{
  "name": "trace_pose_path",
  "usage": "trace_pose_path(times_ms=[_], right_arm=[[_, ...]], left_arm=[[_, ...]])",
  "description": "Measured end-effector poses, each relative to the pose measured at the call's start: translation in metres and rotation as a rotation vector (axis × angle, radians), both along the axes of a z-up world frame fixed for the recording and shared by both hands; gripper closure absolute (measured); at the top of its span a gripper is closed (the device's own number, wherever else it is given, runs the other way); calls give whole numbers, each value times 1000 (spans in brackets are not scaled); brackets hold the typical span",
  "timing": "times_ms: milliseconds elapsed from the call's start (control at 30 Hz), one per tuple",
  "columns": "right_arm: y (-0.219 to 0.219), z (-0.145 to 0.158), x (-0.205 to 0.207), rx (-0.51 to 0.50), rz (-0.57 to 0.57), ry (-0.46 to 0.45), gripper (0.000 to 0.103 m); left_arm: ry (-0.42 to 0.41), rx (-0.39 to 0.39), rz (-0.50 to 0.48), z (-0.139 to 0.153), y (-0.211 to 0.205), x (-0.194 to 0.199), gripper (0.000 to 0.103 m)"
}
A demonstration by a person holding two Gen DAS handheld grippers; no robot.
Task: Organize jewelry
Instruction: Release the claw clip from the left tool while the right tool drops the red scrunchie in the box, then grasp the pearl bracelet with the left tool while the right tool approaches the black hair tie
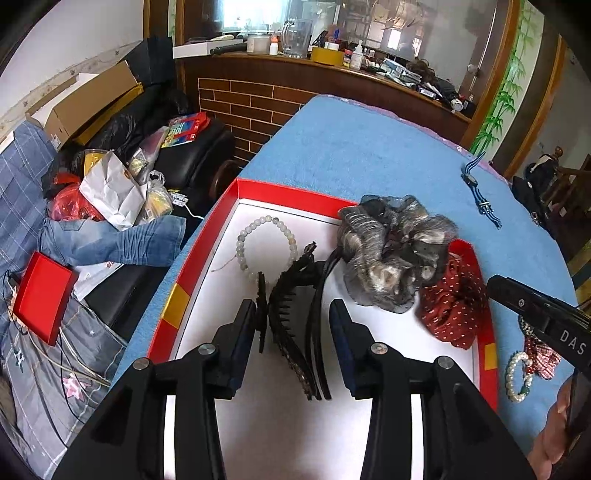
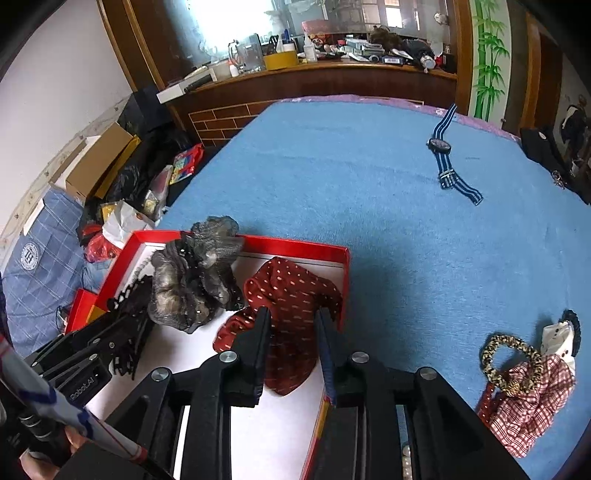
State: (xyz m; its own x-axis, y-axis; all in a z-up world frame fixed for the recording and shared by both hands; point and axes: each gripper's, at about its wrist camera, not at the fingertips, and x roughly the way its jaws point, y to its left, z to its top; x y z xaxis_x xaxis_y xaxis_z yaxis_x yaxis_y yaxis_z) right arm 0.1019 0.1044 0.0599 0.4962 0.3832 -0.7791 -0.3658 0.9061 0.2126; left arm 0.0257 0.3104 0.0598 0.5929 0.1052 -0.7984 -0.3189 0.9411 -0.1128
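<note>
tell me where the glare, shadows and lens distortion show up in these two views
Left wrist view: bright window glare washes out the top; the blue cloth-covered table bows from fisheye distortion. Right wrist view: similar window glare; a dark shadow lies on the cloth beside the red cardboard box; corners vignette black.

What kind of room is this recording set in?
Probably a lived-in home room: a table under a blue cloth, a cluttered wooden counter behind it, and bags and cardboard boxes piled beside it.

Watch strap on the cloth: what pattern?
Watch strap: dark blue with pale lengthwise stripes, clearest in the right wrist view.
</note>
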Motion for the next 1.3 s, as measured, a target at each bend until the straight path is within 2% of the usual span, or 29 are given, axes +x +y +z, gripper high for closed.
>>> trace_pose_path(times_ms=[267, 467, 733, 900, 1033, 1167, 1300], right_arm=[[-22, 14, -24, 47, -7, -22, 70], [-48, 17, -39, 75, -25, -17, 70], [-99, 19, -53, 122, -77, -14, 70], [-144, 19, -57, 145, -131, -11, 70], [-182, 19, -57, 163, -192, -10, 70], [-216, 18, -57, 190, -249, -6, 70], [-243, 17, -60, 216, -287, -6, 70]], left_arm=[[-53, 10, -30, 24, -20, -17, 62], [-69, 22, -88, 35, -53, -23, 61], [-60, 34, -189, 39, -106, -22, 59], [-42, 46, -254, 38, -140, -20, 59], [-8, 23, -322, 32, -169, -13, 59], [95, -29, -439, 12, -202, 2, 59], [189, -12, -504, -9, -235, 20, 59]])
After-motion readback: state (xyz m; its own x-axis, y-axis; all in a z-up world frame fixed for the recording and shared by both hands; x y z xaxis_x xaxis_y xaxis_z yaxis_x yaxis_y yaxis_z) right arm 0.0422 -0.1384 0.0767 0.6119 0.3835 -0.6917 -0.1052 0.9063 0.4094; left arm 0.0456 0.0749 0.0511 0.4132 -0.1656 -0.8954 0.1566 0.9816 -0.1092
